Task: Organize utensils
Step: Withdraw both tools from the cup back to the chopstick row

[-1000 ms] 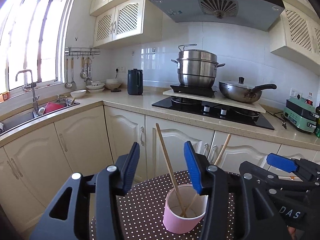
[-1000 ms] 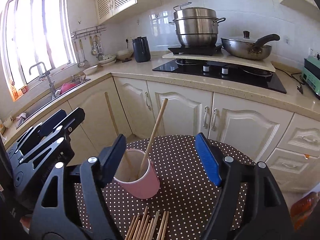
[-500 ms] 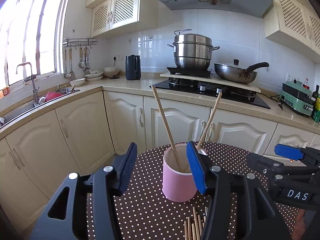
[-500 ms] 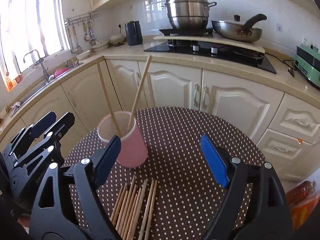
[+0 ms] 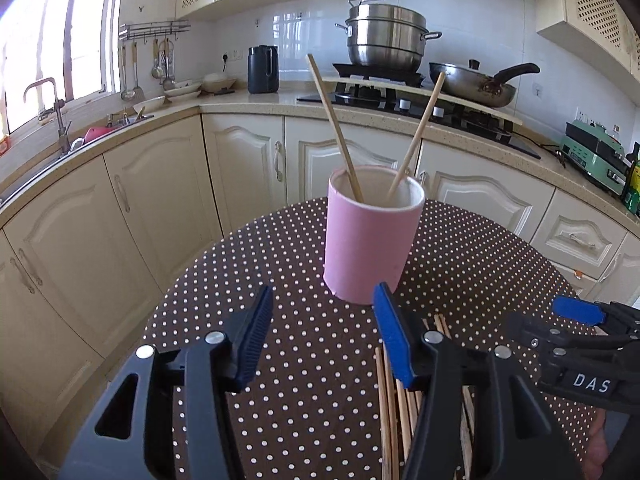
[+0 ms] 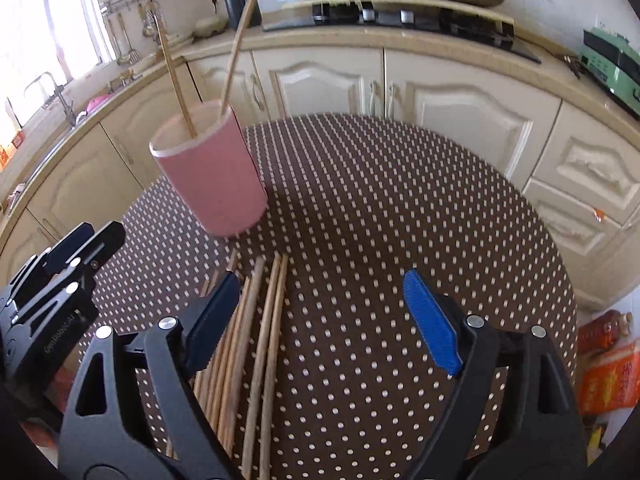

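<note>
**Kitchen worktop: cup, chopsticks, two tools**

Round worktop [image 6: 400, 208], covered in a brown cloth with white dots, is standing in front of cream kitchen cabinets [image 5: 248, 160].

Pink cup [image 5: 370, 240] is standing upright on the worktop, towards its far left part as seen from the right wrist view. Two chopsticks in the cup [image 5: 336, 128] are leaning apart, one to the left rim and one to the right rim, their upper ends sticking well above it.

Loose chopsticks [image 6: 262, 344] are lying flat on the cloth in a bundle, side by side and roughly parallel, just on the near side of the cup, their far ends close to its base.

Left tool [image 5: 322, 340] is hovering over the cloth near the cup, its blue pads apart and nothing between them; its right finger is sitting above the bundle.

Right tool [image 6: 320, 320] is hanging released with its jaws wide, gripping nothing. Its left finger is covering part of the bundle; several loose sticks are lying below the gap, whether touched cannot be told.

Background: steel pots [image 5: 386, 36] and a frying pan [image 5: 472, 82] are sitting on the stove; a dark kettle [image 5: 262, 70] is standing on the counter.
</note>
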A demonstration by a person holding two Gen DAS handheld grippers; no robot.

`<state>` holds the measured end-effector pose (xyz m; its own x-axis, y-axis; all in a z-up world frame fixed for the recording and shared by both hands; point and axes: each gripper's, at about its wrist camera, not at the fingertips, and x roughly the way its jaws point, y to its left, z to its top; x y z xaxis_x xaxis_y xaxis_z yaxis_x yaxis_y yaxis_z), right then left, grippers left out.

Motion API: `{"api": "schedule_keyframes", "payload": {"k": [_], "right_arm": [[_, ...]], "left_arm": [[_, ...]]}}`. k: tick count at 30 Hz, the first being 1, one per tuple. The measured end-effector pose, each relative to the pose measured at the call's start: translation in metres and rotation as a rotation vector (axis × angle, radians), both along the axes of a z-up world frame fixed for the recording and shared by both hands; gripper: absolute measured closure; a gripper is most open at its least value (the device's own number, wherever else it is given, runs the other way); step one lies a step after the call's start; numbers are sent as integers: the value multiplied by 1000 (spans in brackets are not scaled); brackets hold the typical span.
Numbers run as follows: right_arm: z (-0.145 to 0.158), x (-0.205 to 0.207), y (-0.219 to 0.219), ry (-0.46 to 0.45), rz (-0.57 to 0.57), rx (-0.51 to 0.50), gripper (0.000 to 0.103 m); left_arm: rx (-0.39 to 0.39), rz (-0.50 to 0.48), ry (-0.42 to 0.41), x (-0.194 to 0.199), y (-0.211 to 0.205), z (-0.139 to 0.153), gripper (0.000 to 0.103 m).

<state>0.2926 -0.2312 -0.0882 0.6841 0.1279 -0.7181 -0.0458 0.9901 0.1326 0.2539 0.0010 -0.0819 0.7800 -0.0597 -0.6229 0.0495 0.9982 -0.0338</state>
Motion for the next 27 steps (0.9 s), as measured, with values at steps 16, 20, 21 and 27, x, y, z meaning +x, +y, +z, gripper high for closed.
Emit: {"api": "schedule_keyframes", "payload": {"k": [16, 20, 21, 27], "right_arm": [[-59, -16, -1, 115, -31, -23, 20], [-65, -25, 4, 110, -34, -43, 19], [-66, -27, 6, 111, -36, -47, 19], [-71, -37, 13, 108, -47, -48, 17]], "left_arm": [[-13, -2, 181, -21, 9, -58, 51], [-27, -8, 205, -27, 11, -64, 51], [-30, -11, 208, -29, 11, -64, 51], [-30, -18, 205, -37, 11, -64, 51]]}}
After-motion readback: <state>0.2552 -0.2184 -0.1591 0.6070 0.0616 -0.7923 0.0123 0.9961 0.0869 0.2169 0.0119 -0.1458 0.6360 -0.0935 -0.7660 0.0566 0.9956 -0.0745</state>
